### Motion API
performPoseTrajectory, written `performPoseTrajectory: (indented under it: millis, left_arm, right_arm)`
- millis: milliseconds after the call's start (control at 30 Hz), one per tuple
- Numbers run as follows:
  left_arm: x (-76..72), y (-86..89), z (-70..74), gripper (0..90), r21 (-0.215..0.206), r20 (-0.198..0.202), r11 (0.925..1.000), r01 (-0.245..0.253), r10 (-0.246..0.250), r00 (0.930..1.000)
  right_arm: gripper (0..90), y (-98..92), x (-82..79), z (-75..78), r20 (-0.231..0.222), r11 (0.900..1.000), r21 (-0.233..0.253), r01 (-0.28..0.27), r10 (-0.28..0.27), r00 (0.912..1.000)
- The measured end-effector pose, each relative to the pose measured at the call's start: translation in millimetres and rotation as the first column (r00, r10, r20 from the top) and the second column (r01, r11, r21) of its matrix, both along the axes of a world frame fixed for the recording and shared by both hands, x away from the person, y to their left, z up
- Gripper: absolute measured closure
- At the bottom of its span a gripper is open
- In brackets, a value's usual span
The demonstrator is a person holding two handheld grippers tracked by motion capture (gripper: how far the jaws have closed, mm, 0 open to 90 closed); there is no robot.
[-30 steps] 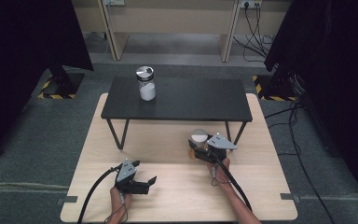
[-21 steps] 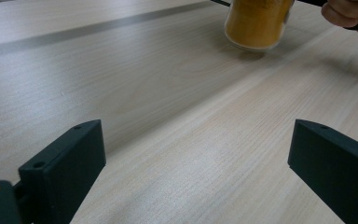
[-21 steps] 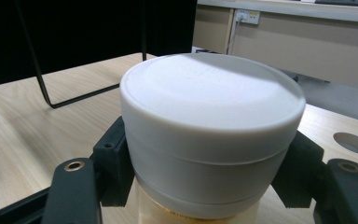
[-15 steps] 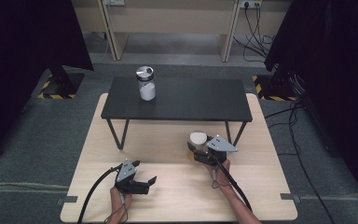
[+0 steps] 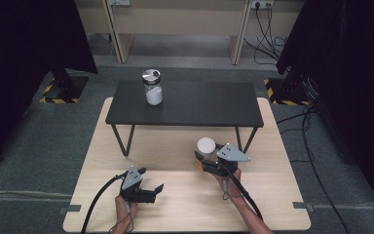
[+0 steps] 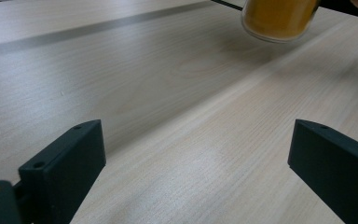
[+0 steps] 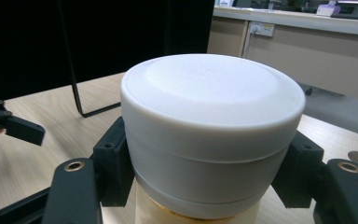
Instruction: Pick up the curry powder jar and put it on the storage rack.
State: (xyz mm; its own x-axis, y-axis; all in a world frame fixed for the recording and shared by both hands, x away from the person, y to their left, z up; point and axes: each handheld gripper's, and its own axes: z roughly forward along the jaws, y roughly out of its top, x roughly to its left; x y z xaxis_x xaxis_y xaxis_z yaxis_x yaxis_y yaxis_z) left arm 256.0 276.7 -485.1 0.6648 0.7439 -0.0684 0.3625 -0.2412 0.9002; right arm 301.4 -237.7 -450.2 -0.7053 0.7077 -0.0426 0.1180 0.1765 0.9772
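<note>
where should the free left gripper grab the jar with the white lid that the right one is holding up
Probably the bare glass body below the white lid. The right gripper is clamped on the jar just under the lid, and the left gripper view shows the yellow-filled bottom clear of the table. The left gripper is open and could come in level from its own side.

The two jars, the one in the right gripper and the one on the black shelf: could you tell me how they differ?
The jar with the white lid holds yellow-orange powder; the jar on the black shelf holds white contents. Its lid is plain white, while the shelf jar's cap looks metallic grey. It is clamped in the right gripper and lifted off the wooden table; the shelf jar stands free. Both are upright, lidded and clear-walled.
</note>
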Motion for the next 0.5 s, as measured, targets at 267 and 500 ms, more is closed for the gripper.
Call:
performPoseTrajectory:
  millis: [267, 500]
  left_arm:
    - [0.0, 0.0, 0.0, 3.2, 0.000, 0.000, 1.0000, 0.000, 0.000, 1.0000]
    - [-0.2, -0.1, -0.1, 3.2, 0.000, 0.001, 1.0000, 0.000, 0.000, 1.0000]
  right_arm:
    - [34.9, -1.3, -6.1, 8.4, 0.020, 0.999, 0.016, -0.028, 0.027, 0.9994]
    - [34.8, -0.9, -11.9, 19.9, 0.041, 0.998, 0.018, -0.061, 0.061, 0.9973]
